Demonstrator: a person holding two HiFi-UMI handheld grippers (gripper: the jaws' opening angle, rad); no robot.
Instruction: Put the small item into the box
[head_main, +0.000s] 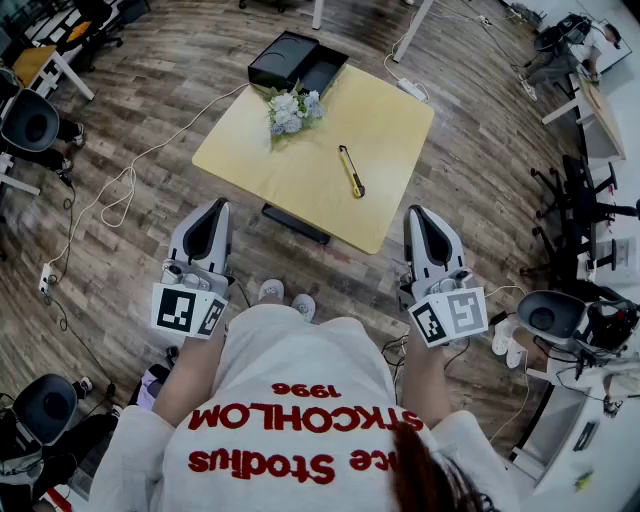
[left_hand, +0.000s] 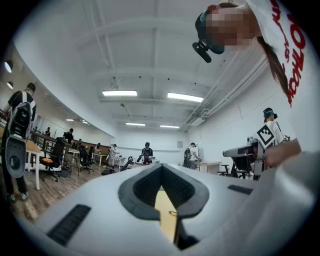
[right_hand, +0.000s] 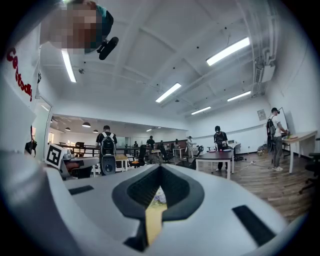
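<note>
A small yellow and black item (head_main: 351, 171) lies near the middle of the square yellow table (head_main: 400, 120). An open black box (head_main: 296, 62) sits at the table's far corner, beyond a bunch of pale flowers (head_main: 291, 108). My left gripper (head_main: 214, 205) and right gripper (head_main: 415, 213) hover short of the table's near edge, both shut and holding nothing. Through the slit of the left gripper (left_hand: 162, 172) I see a strip of tabletop and the small item (left_hand: 172, 212). In the right gripper view the right gripper (right_hand: 160, 172) shows the flowers (right_hand: 159, 196) through its slit.
White cables (head_main: 120, 190) trail over the wooden floor to the left, and a power strip (head_main: 411, 88) lies behind the table. Office chairs (head_main: 30, 120) stand at the left, and a chair (head_main: 550, 315) and desks (head_main: 595, 110) at the right. A dark object (head_main: 295, 223) lies under the table's near edge.
</note>
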